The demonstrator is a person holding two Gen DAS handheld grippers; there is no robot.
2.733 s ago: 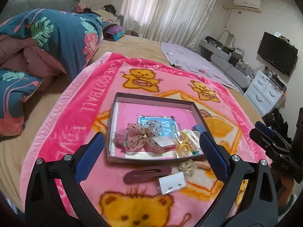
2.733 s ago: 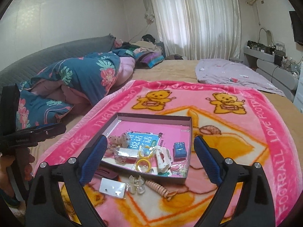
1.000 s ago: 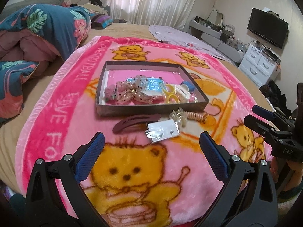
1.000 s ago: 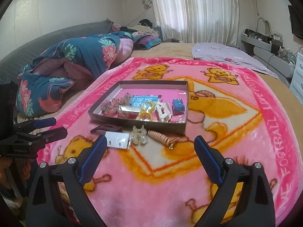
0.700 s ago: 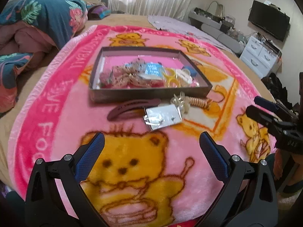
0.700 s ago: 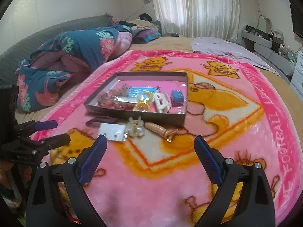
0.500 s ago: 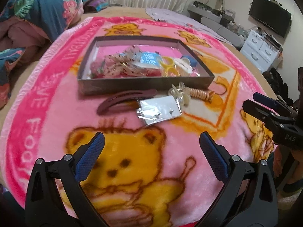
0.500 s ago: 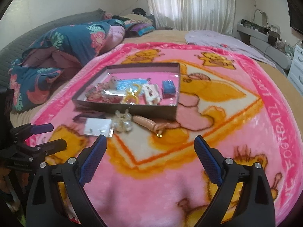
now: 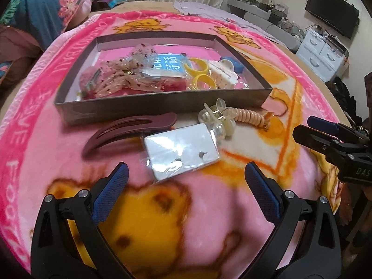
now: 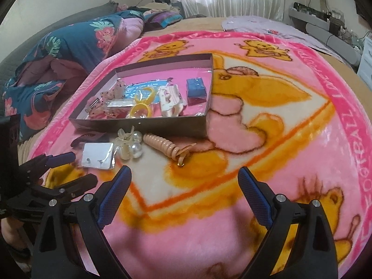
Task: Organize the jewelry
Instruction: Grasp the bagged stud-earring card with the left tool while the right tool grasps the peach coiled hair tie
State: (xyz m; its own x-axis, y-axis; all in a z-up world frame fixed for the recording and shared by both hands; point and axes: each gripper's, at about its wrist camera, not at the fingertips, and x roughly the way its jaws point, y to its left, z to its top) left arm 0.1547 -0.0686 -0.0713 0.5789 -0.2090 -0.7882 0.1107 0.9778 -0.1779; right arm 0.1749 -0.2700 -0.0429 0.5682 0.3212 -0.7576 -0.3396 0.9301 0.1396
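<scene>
A grey shallow box (image 9: pixel 162 103) (image 10: pixel 139 125) lies on the pink bear blanket and holds bows, yellow rings, a white claw clip and a blue cube. In front of it lie a maroon hair clip (image 9: pixel 130 130), a white earring card in plastic (image 9: pixel 183 148) (image 10: pixel 97 155), a clear pearl claw clip (image 9: pixel 216 118) (image 10: pixel 129 144) and a peach coil tie (image 9: pixel 248 117) (image 10: pixel 162 147). My left gripper (image 9: pixel 186 176) is open, just short of the earring card. My right gripper (image 10: pixel 184 174) is open, just short of the coil tie.
The pink blanket (image 10: pixel 302 139) covers a bed. A folded blue floral quilt (image 10: pixel 69 46) lies at the far left. A grey sheet (image 10: pixel 267 28) lies behind. White drawers (image 9: pixel 323 53) and a TV (image 9: pixel 332 23) stand at the right.
Both grippers have dropped lower and moved forward toward the loose items in front of the box. Both stay open and empty.
</scene>
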